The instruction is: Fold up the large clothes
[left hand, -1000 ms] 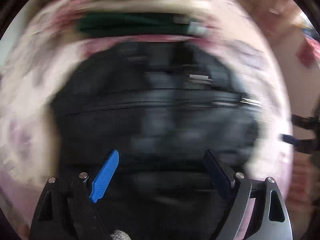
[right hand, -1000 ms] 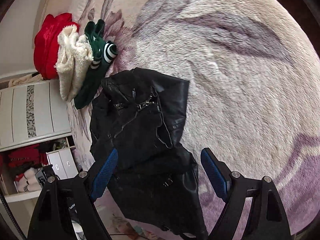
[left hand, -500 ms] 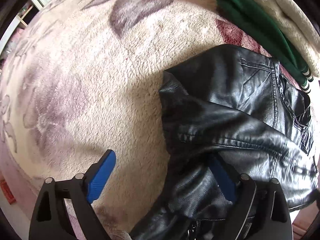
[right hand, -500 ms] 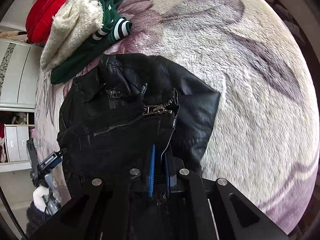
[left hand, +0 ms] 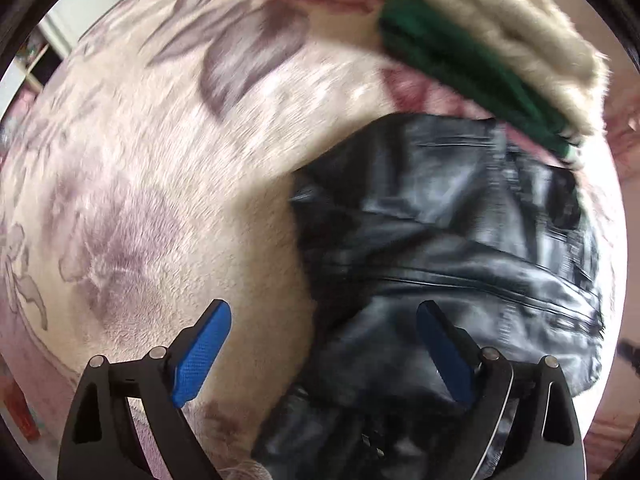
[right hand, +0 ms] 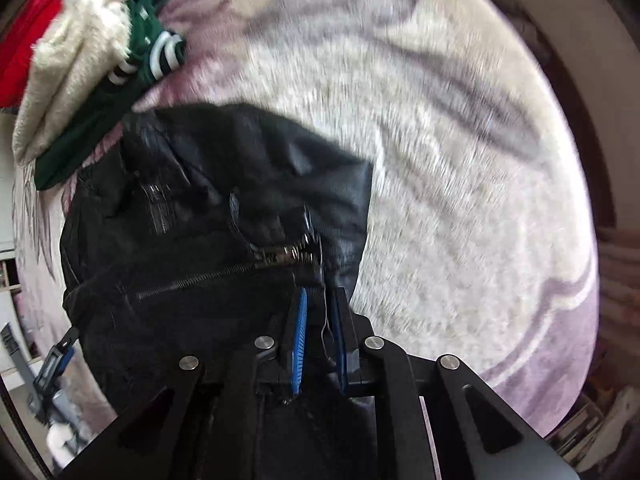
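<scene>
A black leather jacket (left hand: 448,240) lies crumpled on a fluffy cream and purple flowered blanket (left hand: 160,184). My left gripper (left hand: 320,344) is open and empty, low over the jacket's left edge. In the right wrist view my right gripper (right hand: 318,320) is shut on the jacket (right hand: 208,216) at its zipper edge. The jacket's zipper (right hand: 224,274) runs left from the pinched spot.
A stack of folded clothes lies past the jacket: a green one (left hand: 472,68) (right hand: 100,108), a cream fleece (left hand: 516,28) (right hand: 68,80) and a red one (right hand: 28,40). White furniture (right hand: 8,280) stands left of the bed.
My right gripper closed on the jacket's zipper edge and has moved it a little. My left gripper swung to the jacket's left edge and stays open.
</scene>
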The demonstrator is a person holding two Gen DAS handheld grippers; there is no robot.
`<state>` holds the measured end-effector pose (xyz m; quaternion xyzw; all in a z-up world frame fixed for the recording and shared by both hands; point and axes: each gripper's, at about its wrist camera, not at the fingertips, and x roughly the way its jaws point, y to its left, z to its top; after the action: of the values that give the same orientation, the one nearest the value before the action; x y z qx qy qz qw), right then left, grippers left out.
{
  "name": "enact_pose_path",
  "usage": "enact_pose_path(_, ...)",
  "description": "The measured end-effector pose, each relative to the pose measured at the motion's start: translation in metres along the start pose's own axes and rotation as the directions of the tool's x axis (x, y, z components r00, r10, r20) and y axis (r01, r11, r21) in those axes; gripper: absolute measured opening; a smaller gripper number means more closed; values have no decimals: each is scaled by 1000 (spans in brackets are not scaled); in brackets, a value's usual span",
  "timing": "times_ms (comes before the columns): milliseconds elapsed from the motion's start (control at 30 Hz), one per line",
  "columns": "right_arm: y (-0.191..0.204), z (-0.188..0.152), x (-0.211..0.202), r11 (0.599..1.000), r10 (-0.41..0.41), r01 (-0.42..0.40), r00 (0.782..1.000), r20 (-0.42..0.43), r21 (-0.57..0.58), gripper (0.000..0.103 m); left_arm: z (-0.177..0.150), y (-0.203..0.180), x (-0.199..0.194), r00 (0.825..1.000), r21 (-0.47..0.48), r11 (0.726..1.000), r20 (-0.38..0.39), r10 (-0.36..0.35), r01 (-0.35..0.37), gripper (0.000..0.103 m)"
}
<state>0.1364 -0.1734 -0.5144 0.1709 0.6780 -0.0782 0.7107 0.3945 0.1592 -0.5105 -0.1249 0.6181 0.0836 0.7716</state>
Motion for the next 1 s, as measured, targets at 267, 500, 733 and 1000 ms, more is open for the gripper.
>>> enact_pose_path(267,53,-11,57,990,87,-99,989,-119,-102,14,-6,-27,42,996,99,994,-76,43,-36,96)
enact_pose_path(500,47,-1,73,991,118,-126,979,-166,-36,14,6,5,25,995,-9,999,-91,-40,39,95)
enact_pose_path(733,40,20,78,985,-24,-7,984,-178,-172,47,12,52,61,987,-101,995,-158,6,-22,102)
enact_pose_path(1000,1,-44,64,988,73,-102,970,-234,-116,68,-3,36,44,993,-45,998,-107,46,-51,102)
